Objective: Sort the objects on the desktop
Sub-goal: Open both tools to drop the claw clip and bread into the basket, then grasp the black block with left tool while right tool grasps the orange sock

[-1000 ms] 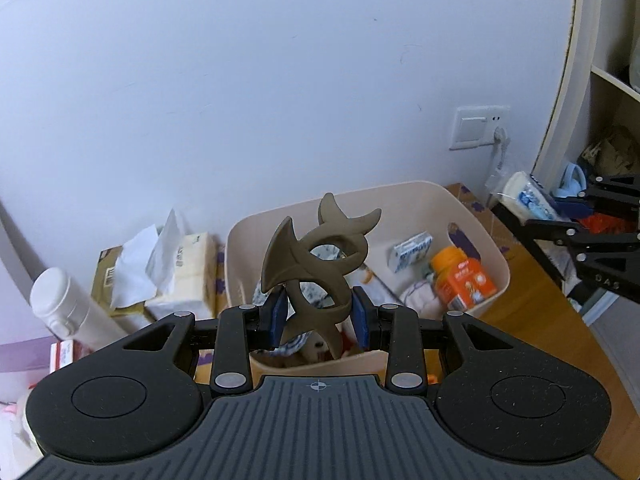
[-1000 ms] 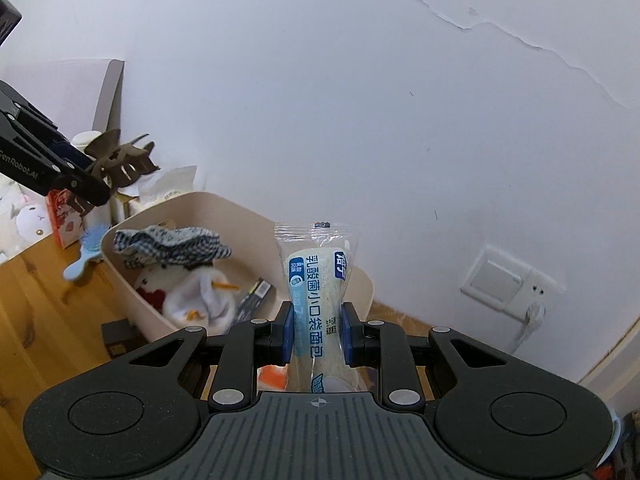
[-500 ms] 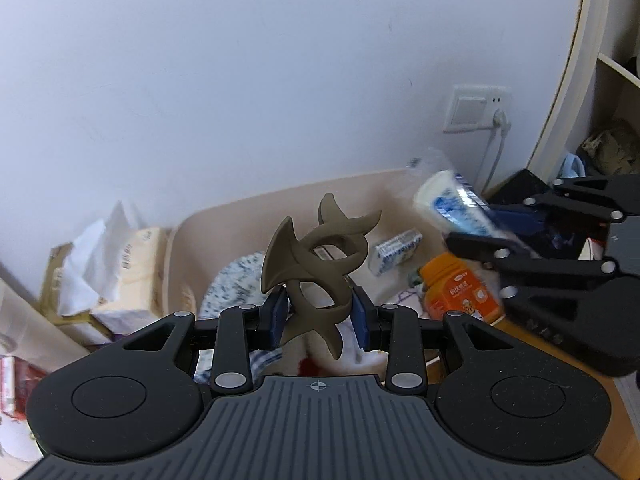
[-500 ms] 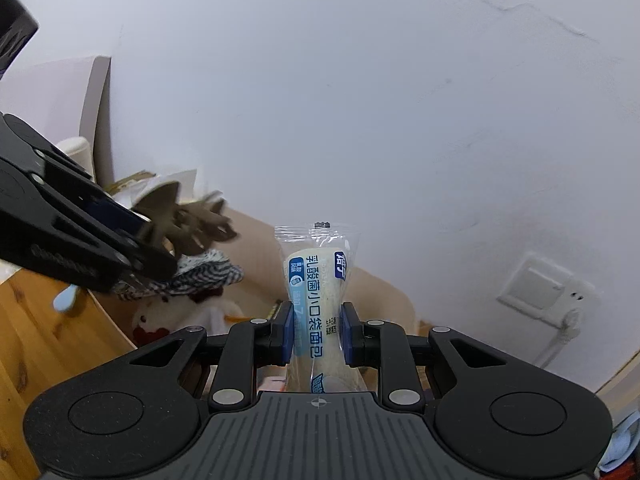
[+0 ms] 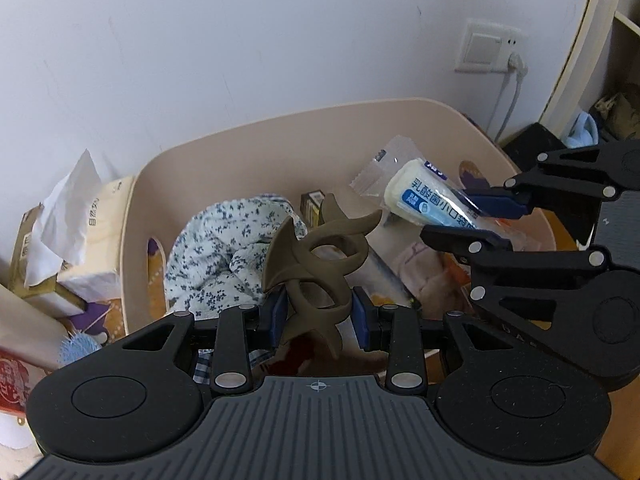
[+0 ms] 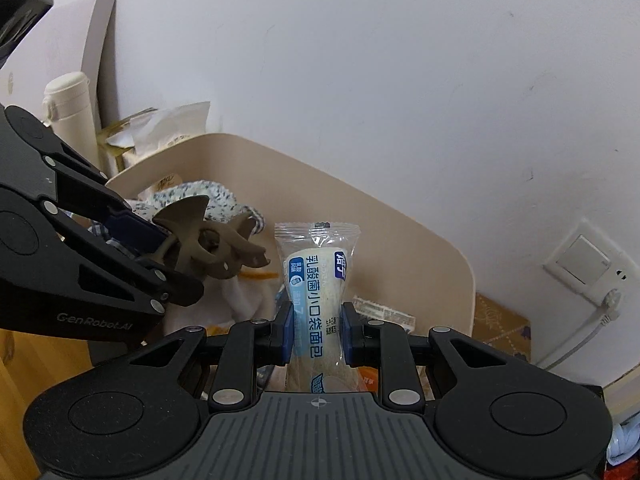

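Observation:
My left gripper [image 5: 318,316] is shut on a brown hair claw clip [image 5: 316,268], held over the beige plastic bin [image 5: 280,136]. In the right wrist view the same clip [image 6: 208,248] sticks out of the left gripper [image 6: 164,256] at the left. My right gripper [image 6: 316,330] is shut on a clear packet of bread with blue print [image 6: 318,292], upright above the bin's right half [image 6: 440,252]. The packet [image 5: 424,200] also shows in the left wrist view, slanting over the bin in the right gripper [image 5: 486,218].
The bin holds a blue floral cloth [image 5: 224,256], a pink cloth [image 5: 420,272] and small boxes. A tissue pack [image 5: 84,236] and a blue brush [image 5: 78,348] lie left of it. A cream flask [image 6: 68,112] stands behind. A wall socket [image 5: 490,46] with a cable and shelves [image 5: 616,40] sit right.
Both grippers have come down and closer over the bin, each keeping its hold. The right gripper with the packet has moved in from the right edge to beside the clip.

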Action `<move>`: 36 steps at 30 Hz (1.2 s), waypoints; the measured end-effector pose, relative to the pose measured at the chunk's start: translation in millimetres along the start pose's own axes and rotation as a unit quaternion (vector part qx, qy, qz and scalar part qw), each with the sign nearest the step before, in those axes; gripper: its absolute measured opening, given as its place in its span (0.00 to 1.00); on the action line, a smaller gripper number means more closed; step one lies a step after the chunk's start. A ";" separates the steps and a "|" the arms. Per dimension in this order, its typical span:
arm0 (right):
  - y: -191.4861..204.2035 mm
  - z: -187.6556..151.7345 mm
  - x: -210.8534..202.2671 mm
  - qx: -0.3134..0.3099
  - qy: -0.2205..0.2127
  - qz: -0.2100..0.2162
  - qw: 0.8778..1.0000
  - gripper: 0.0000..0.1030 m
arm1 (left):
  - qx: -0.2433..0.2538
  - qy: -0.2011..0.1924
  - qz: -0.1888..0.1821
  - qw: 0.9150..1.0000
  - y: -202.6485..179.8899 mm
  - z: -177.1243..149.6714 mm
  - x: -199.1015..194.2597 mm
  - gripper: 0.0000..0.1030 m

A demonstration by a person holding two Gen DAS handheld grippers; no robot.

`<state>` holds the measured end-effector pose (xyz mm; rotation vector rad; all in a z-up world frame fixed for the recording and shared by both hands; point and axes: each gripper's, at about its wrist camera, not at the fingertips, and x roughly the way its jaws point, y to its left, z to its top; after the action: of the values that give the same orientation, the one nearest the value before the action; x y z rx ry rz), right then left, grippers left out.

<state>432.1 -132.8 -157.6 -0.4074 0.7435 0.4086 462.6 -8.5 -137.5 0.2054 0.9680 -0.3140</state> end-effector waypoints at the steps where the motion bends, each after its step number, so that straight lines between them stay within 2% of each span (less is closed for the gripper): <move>1: -1.6 -0.1 1.1 -0.001 0.001 0.000 1.000 0.22 | -0.001 0.001 0.000 1.000 -0.5 -0.7 -0.4 0.35; 2: -1.9 -1.5 0.9 -0.005 -0.004 0.006 1.000 0.24 | -0.003 0.001 -0.001 1.000 -0.4 -1.2 -1.3 0.41; 4: -1.7 -1.5 -0.6 -0.007 -0.006 0.004 1.000 0.34 | -0.009 0.000 -0.005 1.000 -0.4 -1.4 -4.6 0.50; 6: -1.3 -3.0 -3.3 -0.012 -0.008 0.002 1.000 0.39 | -0.014 -0.005 -0.001 1.000 0.3 -1.3 -9.4 0.54; 8: -2.6 -3.7 -8.0 -0.013 -0.012 -0.001 1.000 0.48 | -0.018 -0.006 0.000 1.000 2.3 -2.0 -14.6 0.62; 14: -10.8 -10.7 -31.1 0.003 -0.027 -0.005 1.000 0.62 | -0.016 -0.005 -0.005 1.000 2.9 -8.8 -30.3 0.67; 17: -13.1 -12.6 -42.7 0.025 -0.037 -0.003 0.999 0.70 | -0.016 -0.010 0.009 1.000 2.9 -13.1 -38.4 0.79; 20: -13.3 -17.1 -55.1 0.031 -0.048 0.002 0.998 0.76 | -0.017 -0.014 0.017 1.000 5.4 -19.4 -47.9 0.80; 24: -10.7 -23.1 -67.1 0.028 -0.055 0.000 0.998 0.78 | -0.015 -0.014 0.026 0.999 7.9 -29.2 -59.7 0.80; 27: -11.1 -30.8 -75.2 0.052 -0.057 0.004 0.997 0.78 | -0.021 -0.011 0.031 0.999 11.6 -37.7 -66.4 0.80; 29: -10.8 -37.3 -81.0 0.061 -0.056 0.012 0.997 0.83 | -0.028 -0.009 0.032 0.999 14.6 -44.2 -70.0 0.80; 31: -6.9 -43.3 -83.8 0.058 -0.052 0.014 0.997 0.87 | -0.033 -0.005 0.033 0.999 17.7 -51.4 -72.4 0.80; 36: 5.0 -57.4 -89.0 0.035 -0.041 0.028 0.998 0.89 | -0.038 0.009 0.038 0.998 23.8 -70.1 -71.2 0.81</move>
<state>338.2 -175.5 -133.1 -0.3027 0.6874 0.4474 379.2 47.5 -116.2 0.1750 0.9863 -0.2045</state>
